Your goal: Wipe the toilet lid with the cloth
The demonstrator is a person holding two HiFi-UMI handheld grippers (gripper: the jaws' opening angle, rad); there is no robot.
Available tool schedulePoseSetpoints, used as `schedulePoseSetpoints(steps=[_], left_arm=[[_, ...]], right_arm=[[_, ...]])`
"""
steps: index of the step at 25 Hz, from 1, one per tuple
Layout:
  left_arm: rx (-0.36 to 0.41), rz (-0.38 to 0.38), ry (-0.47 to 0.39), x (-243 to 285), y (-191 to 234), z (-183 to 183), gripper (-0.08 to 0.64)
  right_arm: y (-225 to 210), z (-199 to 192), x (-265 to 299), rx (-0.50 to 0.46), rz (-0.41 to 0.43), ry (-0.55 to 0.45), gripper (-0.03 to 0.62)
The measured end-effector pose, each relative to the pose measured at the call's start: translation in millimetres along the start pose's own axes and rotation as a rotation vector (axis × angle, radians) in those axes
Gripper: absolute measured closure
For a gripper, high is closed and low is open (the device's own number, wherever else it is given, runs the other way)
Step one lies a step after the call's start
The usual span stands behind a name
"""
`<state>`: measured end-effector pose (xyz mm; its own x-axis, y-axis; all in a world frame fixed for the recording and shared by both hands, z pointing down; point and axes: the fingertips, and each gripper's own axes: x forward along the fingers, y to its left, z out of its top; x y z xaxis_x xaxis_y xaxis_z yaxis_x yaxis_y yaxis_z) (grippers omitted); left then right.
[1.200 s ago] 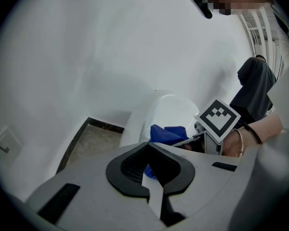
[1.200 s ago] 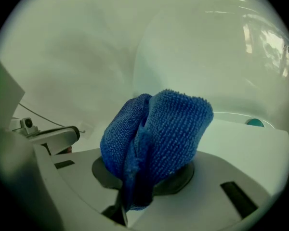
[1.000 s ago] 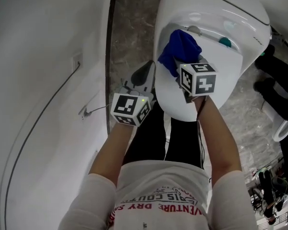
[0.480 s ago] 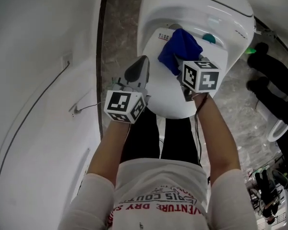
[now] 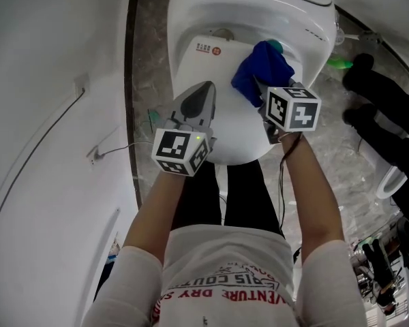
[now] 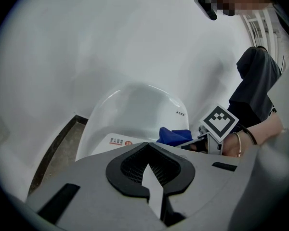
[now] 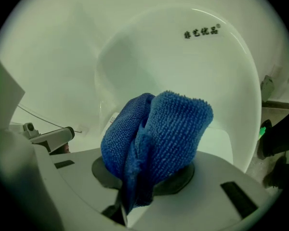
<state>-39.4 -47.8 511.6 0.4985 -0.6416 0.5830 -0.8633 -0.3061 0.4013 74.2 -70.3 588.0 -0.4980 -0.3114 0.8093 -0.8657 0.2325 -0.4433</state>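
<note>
The white toilet lid [image 5: 225, 94] lies closed below me, with a small red-printed label near its hinge. A bunched blue cloth [image 5: 261, 72] rests against the lid's far right part, and my right gripper [image 5: 273, 101] is shut on it. In the right gripper view the blue cloth [image 7: 151, 143] bulges out between the jaws, in front of the white cistern [image 7: 183, 66]. My left gripper [image 5: 198, 104] hovers over the lid's left side, jaws together with nothing in them. From the left gripper view, the cloth [image 6: 176, 135] and the right gripper's marker cube [image 6: 219, 122] show on the lid [image 6: 111, 143].
A white curved wall [image 5: 48, 114] stands close on the left, with a thin cable [image 5: 105, 148] and a strip of brown marble floor [image 5: 146, 80]. Dark shoes and clothing of another person [image 5: 375, 107] are at the right. My own legs stand right before the bowl.
The right gripper has slid the cloth toward the lid's back right, near the hinge. The left gripper has stayed over the lid's left side. The head view shifted, so the toilet sits further left.
</note>
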Motion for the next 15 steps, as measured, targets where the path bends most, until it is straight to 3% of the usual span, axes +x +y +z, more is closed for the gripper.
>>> schedulePoseSetpoints(steps=[7,15], left_arm=[[0.018,-0.008,-0.009,11.7,-32.1,-1.0,0.554],[0.015,0.034,-0.024,14.0,-45.0,-5.2,0.554]], right_arm=[[-28.1,-11.0,-23.2,0.001,0.001,-0.003,0.498],[-67.8,-27.0,-48.3,-0.064,-0.035,0.035,0.499]])
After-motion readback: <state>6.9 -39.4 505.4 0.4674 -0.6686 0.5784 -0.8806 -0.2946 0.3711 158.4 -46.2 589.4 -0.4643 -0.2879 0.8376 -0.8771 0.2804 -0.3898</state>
